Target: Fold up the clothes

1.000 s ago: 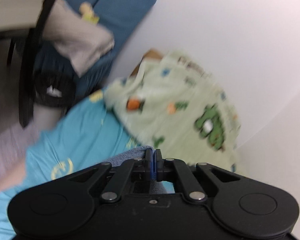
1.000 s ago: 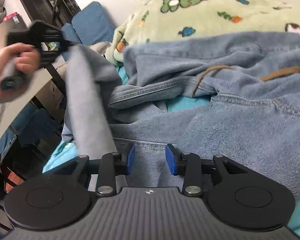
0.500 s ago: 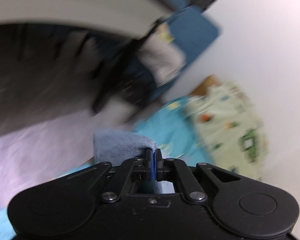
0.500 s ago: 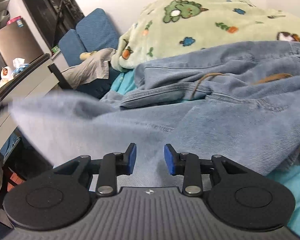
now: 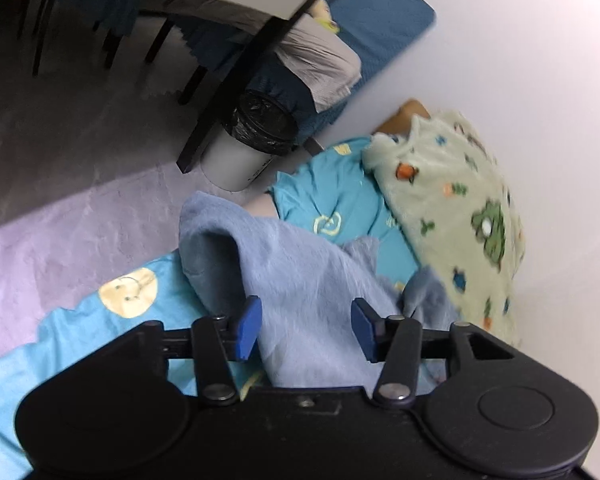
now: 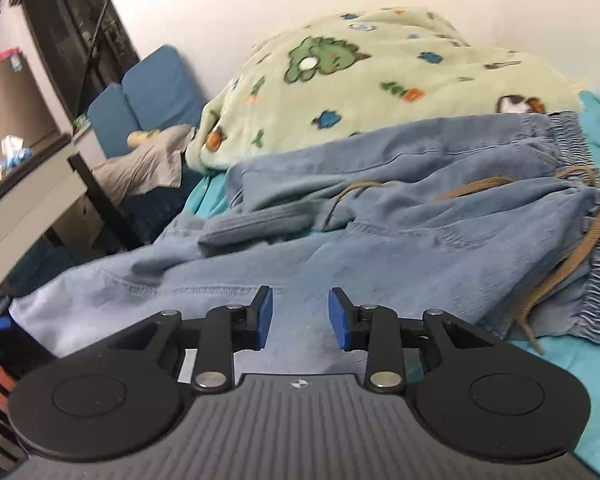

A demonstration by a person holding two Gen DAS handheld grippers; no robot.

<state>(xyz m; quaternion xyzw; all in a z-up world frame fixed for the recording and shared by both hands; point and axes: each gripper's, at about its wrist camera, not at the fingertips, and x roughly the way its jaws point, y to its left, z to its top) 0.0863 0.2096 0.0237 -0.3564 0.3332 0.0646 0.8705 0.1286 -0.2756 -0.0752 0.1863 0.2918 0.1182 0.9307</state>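
Note:
Light blue denim pants point(image 6: 380, 240) with a brown drawstring point(image 6: 572, 256) and an elastic waistband lie spread on a turquoise bed sheet point(image 6: 556, 364). One leg end point(image 5: 284, 264) lies under my left gripper point(image 5: 306, 330), which is open, blue pads apart, holding nothing. My right gripper point(image 6: 300, 318) is open just above the pant leg, near a hem seam, holding nothing.
A green dinosaur-print fleece blanket point(image 6: 380, 80) is heaped against the wall behind the pants, also in the left wrist view point(image 5: 460, 208). A white bin with a black liner point(image 5: 252, 140), a desk leg point(image 5: 236, 92) and blue cushions point(image 6: 156, 88) stand beside the bed.
My left gripper was shut on the pant leg, carried it out over the bed's edge, then opened and let it drop flat. The right gripper stayed open over the pants.

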